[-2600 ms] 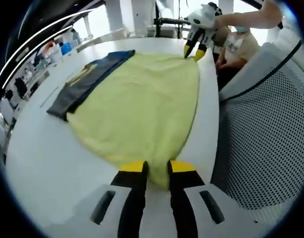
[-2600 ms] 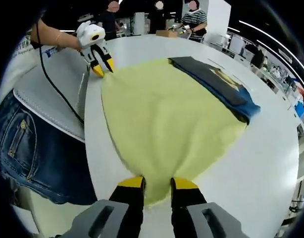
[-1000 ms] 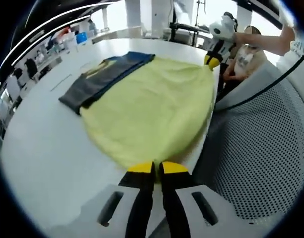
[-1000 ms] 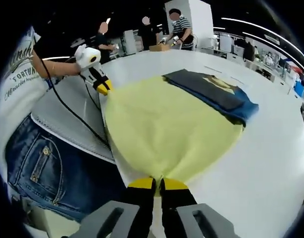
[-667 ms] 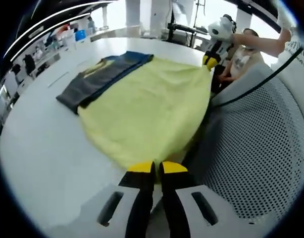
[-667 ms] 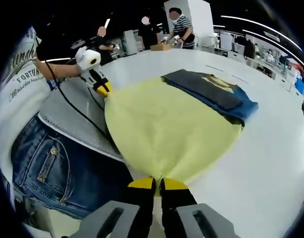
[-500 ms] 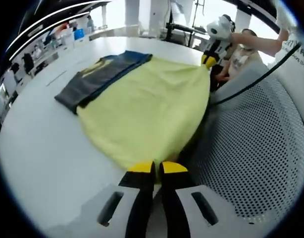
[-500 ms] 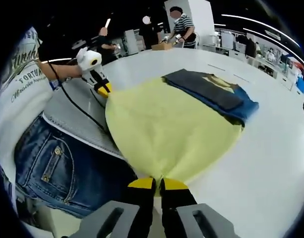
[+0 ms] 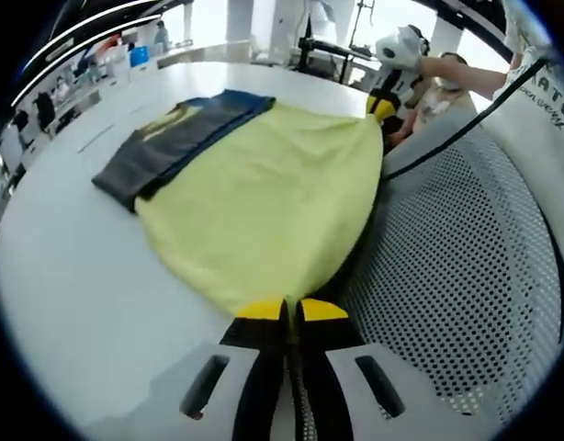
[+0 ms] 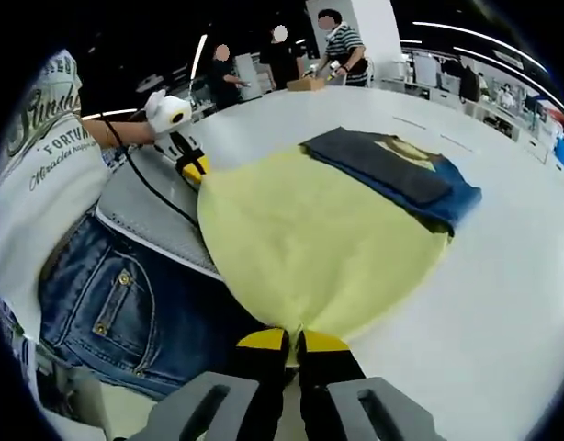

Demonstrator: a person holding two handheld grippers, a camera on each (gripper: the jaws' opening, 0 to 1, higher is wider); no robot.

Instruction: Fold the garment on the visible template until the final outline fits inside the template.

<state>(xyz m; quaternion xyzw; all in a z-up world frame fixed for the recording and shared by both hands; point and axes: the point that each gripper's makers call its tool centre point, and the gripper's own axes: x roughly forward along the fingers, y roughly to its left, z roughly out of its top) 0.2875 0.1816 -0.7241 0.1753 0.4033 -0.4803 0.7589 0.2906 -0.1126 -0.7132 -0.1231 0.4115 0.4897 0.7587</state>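
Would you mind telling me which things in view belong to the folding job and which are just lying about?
Part of the job:
- yellow garment, stretched between both grippers
- left gripper, shut on one of its corners
- right gripper, shut on another corner
- white table

Just lying about:
- folded dark blue garment, by the yellow one's far edge
- perforated grey mat

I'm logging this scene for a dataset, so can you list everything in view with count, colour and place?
Yellow garment: one, pale yellow, spread on the table, near corners pinched by the grippers.
Folded garment: one, dark grey and blue, at the yellow garment's far edge.
Table: one, white, under both garments.
Perforated pad: one, grey, at the table's near edge.
People: three, standing beyond the table.
Jeans: blue, the person's own, beside the table.
Left gripper: yellow-tipped, shut on the garment.
Right gripper: yellow-tipped, shut on the garment.
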